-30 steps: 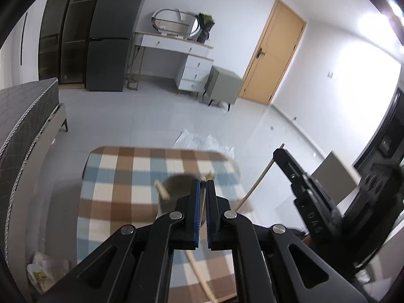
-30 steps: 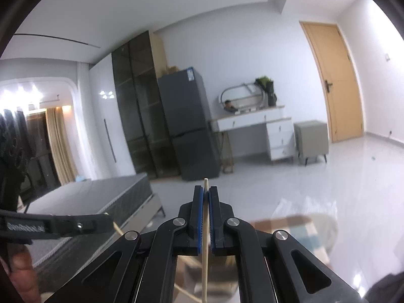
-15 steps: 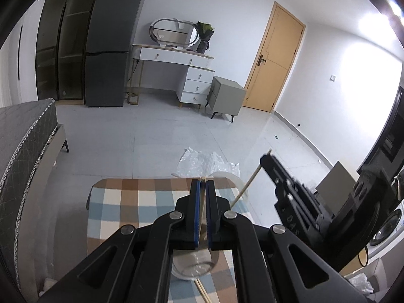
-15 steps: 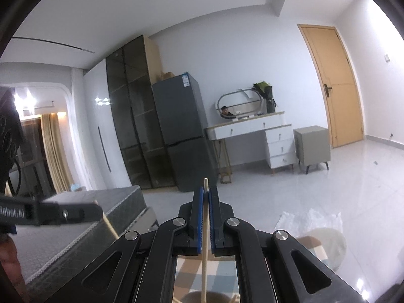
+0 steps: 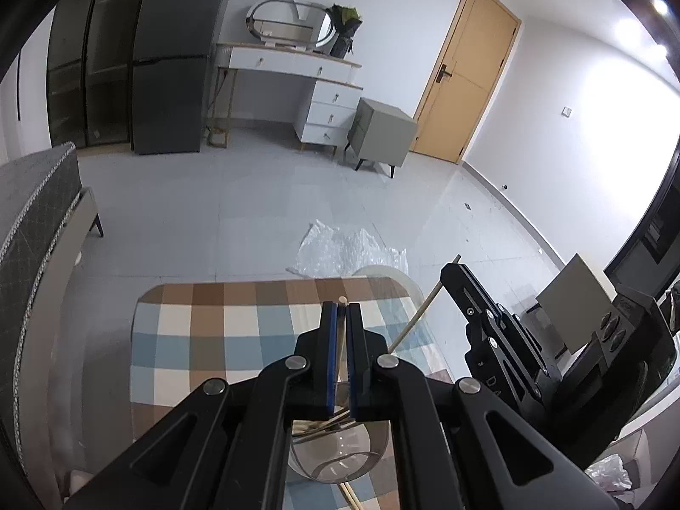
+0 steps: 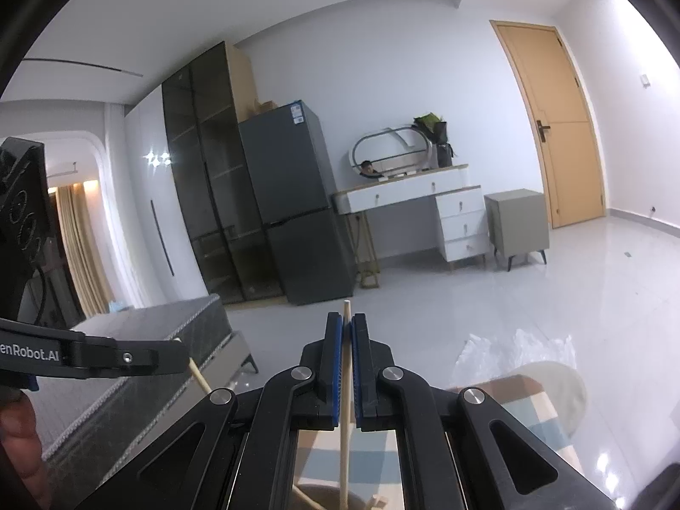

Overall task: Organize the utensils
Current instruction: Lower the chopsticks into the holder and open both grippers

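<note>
My left gripper point(image 5: 341, 310) is shut on a pale wooden chopstick point(image 5: 341, 300) whose tip pokes out past the blue pads. A clear glass cup point(image 5: 340, 454) stands under the jaws on the checked tablecloth point(image 5: 204, 340), with chopsticks inside it. My right gripper point(image 6: 347, 323) is shut on a second chopstick point(image 6: 345, 403) that runs down towards the cup point(image 6: 318, 497). In the left wrist view the right gripper point(image 5: 457, 280) shows at the right with its chopstick point(image 5: 414, 321) slanting down. The left gripper point(image 6: 182, 357) enters the right wrist view from the left.
The small table has a rounded far edge point(image 5: 272, 284), with crumpled plastic wrap point(image 5: 344, 250) on the floor beyond. A grey bed point(image 5: 38, 212) lies at the left. More chopsticks point(image 5: 350, 497) lie on the cloth near the cup. A thumb point(image 6: 17, 450) shows at lower left.
Both grippers have moved forward over the table with their chopsticks. The glass cup has slid down in the left wrist view, from ahead of the fingertips to under the jaws.
</note>
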Tool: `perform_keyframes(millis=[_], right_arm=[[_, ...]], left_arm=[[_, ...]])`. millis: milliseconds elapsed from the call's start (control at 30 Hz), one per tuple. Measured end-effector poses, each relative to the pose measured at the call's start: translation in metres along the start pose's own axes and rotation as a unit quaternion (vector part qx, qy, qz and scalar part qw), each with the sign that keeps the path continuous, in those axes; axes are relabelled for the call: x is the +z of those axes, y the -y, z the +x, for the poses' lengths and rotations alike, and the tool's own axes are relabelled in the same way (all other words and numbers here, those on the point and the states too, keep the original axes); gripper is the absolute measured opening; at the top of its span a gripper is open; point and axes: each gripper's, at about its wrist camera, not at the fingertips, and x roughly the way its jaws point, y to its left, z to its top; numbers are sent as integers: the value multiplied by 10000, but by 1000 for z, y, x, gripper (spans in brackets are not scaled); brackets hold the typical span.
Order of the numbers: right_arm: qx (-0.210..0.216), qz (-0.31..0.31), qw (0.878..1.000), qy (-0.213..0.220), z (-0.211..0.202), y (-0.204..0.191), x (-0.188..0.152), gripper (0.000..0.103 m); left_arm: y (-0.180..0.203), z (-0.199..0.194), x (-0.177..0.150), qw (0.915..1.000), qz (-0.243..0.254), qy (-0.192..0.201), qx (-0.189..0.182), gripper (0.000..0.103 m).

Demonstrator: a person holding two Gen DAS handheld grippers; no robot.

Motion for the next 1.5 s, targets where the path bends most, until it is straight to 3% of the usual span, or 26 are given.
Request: perform_keyframes(millis=[300, 533, 700, 800, 867, 933, 967, 1100, 1200, 1367, 1433, 1500], right_arm=[[5, 73, 9994, -328, 4, 9, -16, 4], [181, -202, 9975, -660, -6, 5, -27, 6], [201, -235, 9935, -1091, -13, 7, -43, 7], [228, -95, 9902, -1371, -21, 12, -49, 17], [244, 7, 9892, -1445, -29, 15, -49, 31], [259, 64, 9895, -1419, -42, 18, -49, 50], [230, 60, 9899, -1398, -48, 19, -49, 50], [121, 31, 9915, -1298, -75, 19, -47, 56], [-47, 70, 9929, -1189, -93, 18, -45, 85], [-100, 119, 9939, -1095, -119, 15, -46, 86], [-140, 54, 9941, -1071, -128, 11, -47, 87], [-142, 33, 9942, -1068, -133, 9, -48, 88]], left_arm=[[2, 14, -7, 9994, -41, -342, 19, 0], [6, 20, -17, 9980, -82, -627, -43, 0], [19, 21, -24, 9962, 140, -855, -89, 0], [24, 15, -29, 9967, 196, -791, -11, 1], [23, 12, -34, 9966, 154, -790, 154, 9], [21, 2, -39, 9973, -12, -710, 209, 34], [20, -2, -41, 9975, -80, -654, 238, 41], [25, -22, -49, 9984, -39, -379, 424, 48], [30, -36, -58, 9984, 52, -226, 513, 63], [33, -54, -74, 9981, 84, -23, 616, 69], [36, -60, -82, 9977, 172, 17, 660, 79], [40, -65, -89, 9948, 291, 175, 962, 79]])
